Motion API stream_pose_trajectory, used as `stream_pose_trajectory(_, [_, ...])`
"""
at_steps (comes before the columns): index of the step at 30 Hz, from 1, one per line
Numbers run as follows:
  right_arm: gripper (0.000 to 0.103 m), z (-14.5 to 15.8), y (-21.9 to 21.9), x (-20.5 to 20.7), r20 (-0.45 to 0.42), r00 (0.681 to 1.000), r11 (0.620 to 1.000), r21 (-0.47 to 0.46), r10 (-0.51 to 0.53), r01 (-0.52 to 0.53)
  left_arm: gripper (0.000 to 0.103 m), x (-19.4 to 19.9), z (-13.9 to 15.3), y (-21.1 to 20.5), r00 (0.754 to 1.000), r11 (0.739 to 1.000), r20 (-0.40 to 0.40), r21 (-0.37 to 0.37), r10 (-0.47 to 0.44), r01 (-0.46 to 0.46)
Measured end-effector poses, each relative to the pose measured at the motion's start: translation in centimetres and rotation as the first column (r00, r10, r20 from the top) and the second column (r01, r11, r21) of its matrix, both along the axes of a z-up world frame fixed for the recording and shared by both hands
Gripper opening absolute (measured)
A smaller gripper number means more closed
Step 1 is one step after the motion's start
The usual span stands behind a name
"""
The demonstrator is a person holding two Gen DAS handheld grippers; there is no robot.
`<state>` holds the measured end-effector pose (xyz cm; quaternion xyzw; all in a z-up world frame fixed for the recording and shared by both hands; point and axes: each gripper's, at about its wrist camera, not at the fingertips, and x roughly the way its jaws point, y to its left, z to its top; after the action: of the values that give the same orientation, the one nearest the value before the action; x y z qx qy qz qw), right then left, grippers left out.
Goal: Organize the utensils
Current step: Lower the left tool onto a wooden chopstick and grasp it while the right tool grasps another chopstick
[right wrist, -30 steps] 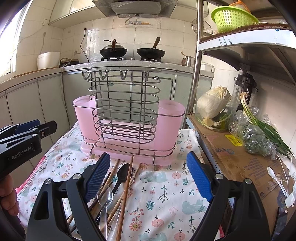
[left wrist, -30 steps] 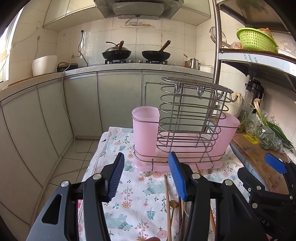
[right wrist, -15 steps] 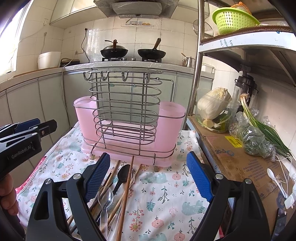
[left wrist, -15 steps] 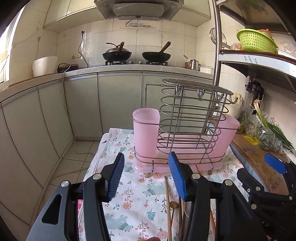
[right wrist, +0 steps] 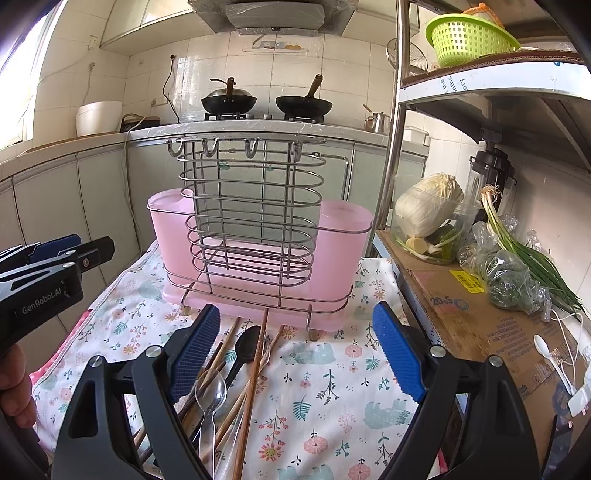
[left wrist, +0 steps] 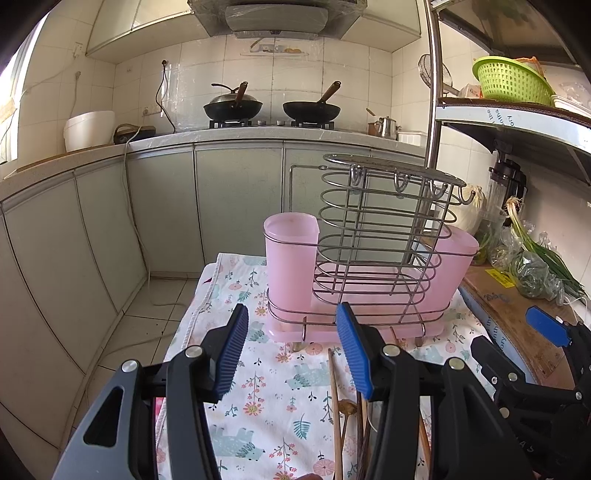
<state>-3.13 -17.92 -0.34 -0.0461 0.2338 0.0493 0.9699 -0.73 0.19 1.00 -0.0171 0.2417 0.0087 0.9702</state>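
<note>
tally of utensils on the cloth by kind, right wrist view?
Clear spoon: 1
Black spoon: 1
Wooden chopsticks: several, overlapping, exact count cannot be told
Total: 2 spoons plus the chopstick pile, all loose in front of the holder, none in it yet.

- A home kitchen, lived-in.
- Two black woks (right wrist: 228, 100) sit on a gas stove under a range hood (right wrist: 275, 14).
- White tiled walls (left wrist: 369, 74), grey-green cabinets (left wrist: 236, 199) under a long counter (right wrist: 258, 127).
- Metal shelf (right wrist: 480, 85) carries a green colander (right wrist: 467, 33); below it cabbage (right wrist: 428, 206) and scallions (right wrist: 532, 258).
- A kettle (left wrist: 386, 126) stands beside the stove.
</note>
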Motion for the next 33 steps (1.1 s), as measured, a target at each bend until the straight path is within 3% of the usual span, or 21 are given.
stream_pose_trajectory(7, [0.085, -0.4, -0.5, 0.9, -0.052, 0.998, 0.999, 0.023, 0.032, -0.031, 0.049, 0.7, -0.7, 0.7, 1.000, 1.000, -0.027, -0.006, -0.003, 0.003])
stream_pose_trajectory(13, [0.084, -1.2, -0.3, 2.4, -0.148, 0.985, 0.995, 0.051, 0.090, -0.084, 0.049, 1.8, -2.0, 2.4, 0.995, 0.998, -0.101, -0.055, -0.013, 0.008])
stream_pose_trajectory(17, [0.063, -2.5, 0.6, 3.7, -0.238, 0.963, 0.991, 0.059, 0.128, -0.117, 0.049, 2.3, -3.0, 2.6, 0.988, 0.997, -0.146, -0.060, -0.047, 0.038])
stream_pose_trajectory(21, [0.049, -3.9, 1.5, 5.4, -0.329, 0.927, 0.982, 0.107, 0.180, -0.153, 0.048, 2.9, -4.1, 2.3, 0.979, 0.996, -0.185, -0.045, -0.088, 0.081])
stream_pose_trajectory(24, [0.036, -5.0, 1.9, 7.1, -0.389, 0.900, 0.979, 0.130, 0.198, -0.159, 0.040, 3.5, -5.0, 2.0, 0.966, 0.991, -0.224, -0.063, -0.132, 0.121])
stream_pose_trajectory(29, [0.020, -7.2, 1.8, 9.8, -0.484, 0.852, 0.976, 0.180, 0.197, -0.124, 0.034, 5.2, -6.7, 1.6, 0.927, 0.978, -0.319, -0.124, -0.199, 0.167])
stream_pose_trajectory(33, [0.006, -8.3, 1.8, 10.7, -0.511, 0.834, 0.971, 0.213, 0.208, -0.112, 0.034, 6.9, -8.3, 0.7, 0.882, 0.965, -0.396, -0.163, -0.256, 0.206])
